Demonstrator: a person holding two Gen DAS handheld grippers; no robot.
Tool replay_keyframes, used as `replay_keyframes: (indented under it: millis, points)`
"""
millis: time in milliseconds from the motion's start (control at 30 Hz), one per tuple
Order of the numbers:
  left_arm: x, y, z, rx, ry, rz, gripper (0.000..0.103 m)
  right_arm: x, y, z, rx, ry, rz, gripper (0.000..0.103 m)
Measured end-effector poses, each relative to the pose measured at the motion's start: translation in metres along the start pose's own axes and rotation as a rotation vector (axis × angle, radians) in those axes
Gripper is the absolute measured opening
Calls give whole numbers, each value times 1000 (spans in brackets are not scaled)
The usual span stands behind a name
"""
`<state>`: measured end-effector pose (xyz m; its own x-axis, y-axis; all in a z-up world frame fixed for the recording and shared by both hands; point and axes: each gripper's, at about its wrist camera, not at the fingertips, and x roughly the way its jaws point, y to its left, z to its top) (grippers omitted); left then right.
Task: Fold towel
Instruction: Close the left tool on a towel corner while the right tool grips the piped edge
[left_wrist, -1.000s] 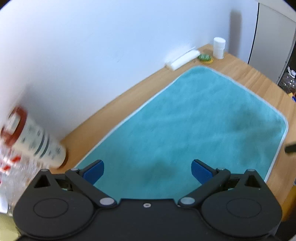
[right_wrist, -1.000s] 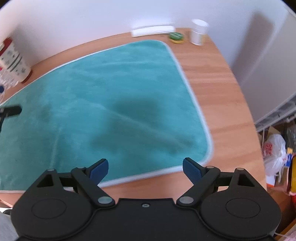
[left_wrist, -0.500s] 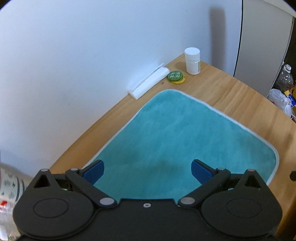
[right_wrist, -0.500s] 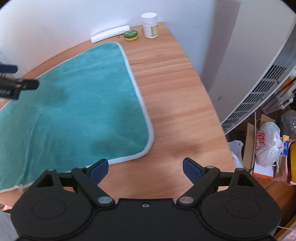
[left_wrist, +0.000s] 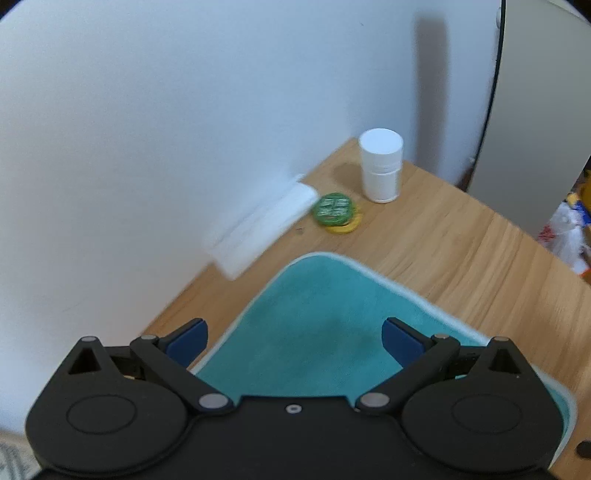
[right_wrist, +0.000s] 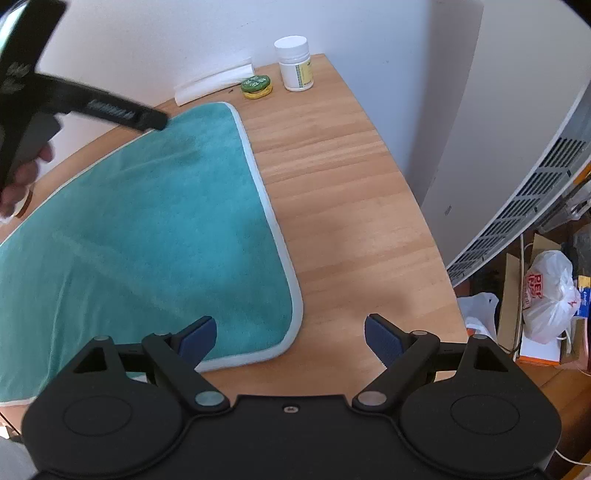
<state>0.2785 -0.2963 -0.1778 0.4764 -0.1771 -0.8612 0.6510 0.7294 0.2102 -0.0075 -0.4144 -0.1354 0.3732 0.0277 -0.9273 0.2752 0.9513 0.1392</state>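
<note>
Blue pads on both tools stand wide apart with nothing between them. The left gripper (left_wrist: 294, 338) hangs over the far right corner of the towel (left_wrist: 325, 332), its jaws spread to either side of that rounded corner and clear of the cloth. The right gripper (right_wrist: 290, 338) hovers above the near right corner of the same towel (right_wrist: 147, 229), one pad over the cloth's white edging and the other over bare wood; whether either pad touches the surface cannot be told, but neither is pinching anything.

Around them the teal towel lies spread flat in one layer on the wooden table (right_wrist: 340, 192), with only faint creases and no fold in it. In the right wrist view the left tool reaches in over the far corner, held in a person's hand (right_wrist: 22, 177).

Beyond the towel, against the wall, sit a white bottle (left_wrist: 381, 165), a small green tin (left_wrist: 333, 209) and a strip of folded white paper (left_wrist: 262, 229), all apart from the cloth.

Judging from this, folding has not begun: the work stands at the approach. Left to do are gripping both right-hand corners, carrying that edge across to the opposite one, and any further folds.
</note>
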Motion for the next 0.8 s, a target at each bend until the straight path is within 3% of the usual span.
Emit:
replay_keyframes:
  millis: [200, 233, 300, 533, 633, 700, 800]
  points:
    - [36, -9, 17, 112, 18, -44, 102, 14, -4, 2, 46, 25, 0, 84]
    - [41, -8, 21, 122, 22, -82, 102, 14, -5, 2, 62, 24, 4, 82]
    - [49, -6, 26, 115, 43, -144, 102, 15, -4, 2, 68, 21, 14, 78]
    - [63, -1, 36, 106, 46, -249, 98, 16, -2, 0, 111, 7, 1, 78]
    - [70, 0, 38, 101, 64, -262, 89, 16, -5, -1, 133, 1, 20, 76]
    - [78, 2, 39, 90, 84, -242, 78, 18, -5, -1, 131, 7, -7, 76]
    - [85, 4, 39, 76, 97, -249, 78, 23, -5, 0, 118, 17, -32, 65]
